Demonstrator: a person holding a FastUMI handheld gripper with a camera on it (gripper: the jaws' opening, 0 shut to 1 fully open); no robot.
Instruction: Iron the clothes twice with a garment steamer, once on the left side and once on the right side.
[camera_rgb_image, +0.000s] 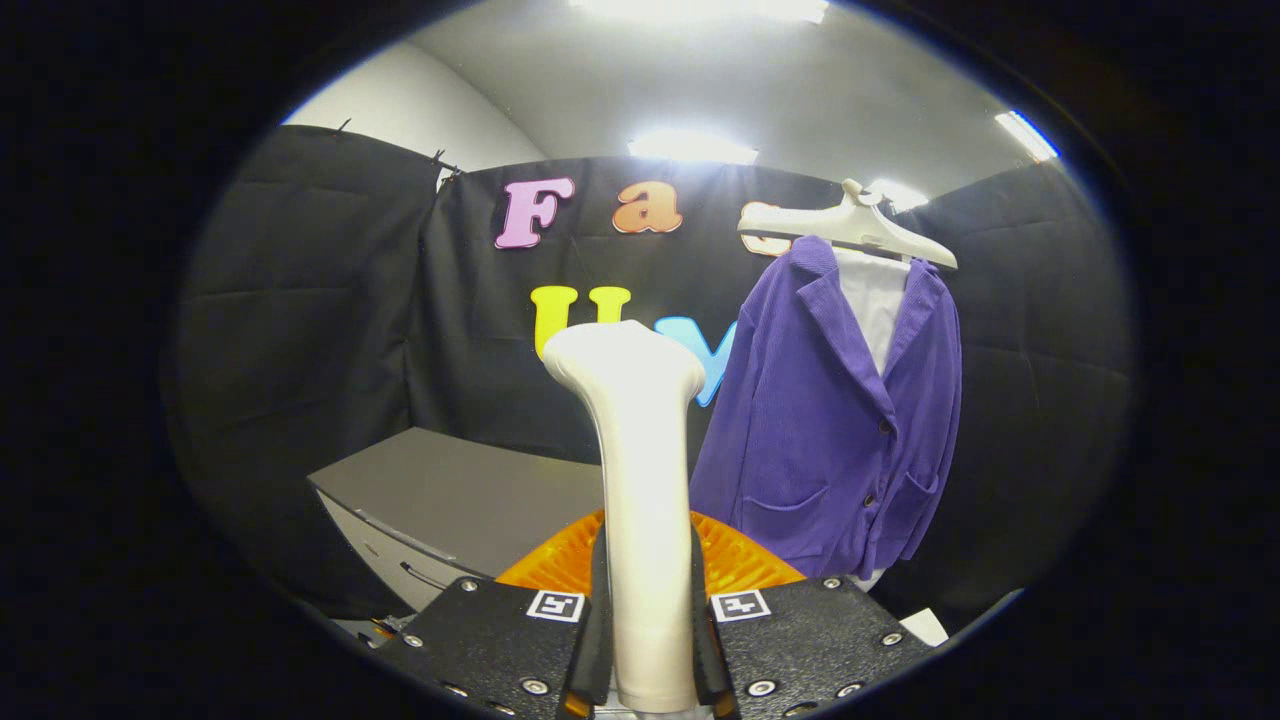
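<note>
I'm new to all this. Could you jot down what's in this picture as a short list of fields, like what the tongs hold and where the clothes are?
tongs: tongs shut on the steamer's handle, one finger on each side
held item: white garment steamer, upright, head at the top
clothes: purple jacket over a white shirt, beyond the tongs and to the steamer's right
hanger: white hanger carrying the jacket
contact: steamer head apart from the jacket
nearby: grey cabinet to the steamer's left

The tool (648, 640) has both fingers (598, 640) pressed on the steamer handle (640, 480).
</note>
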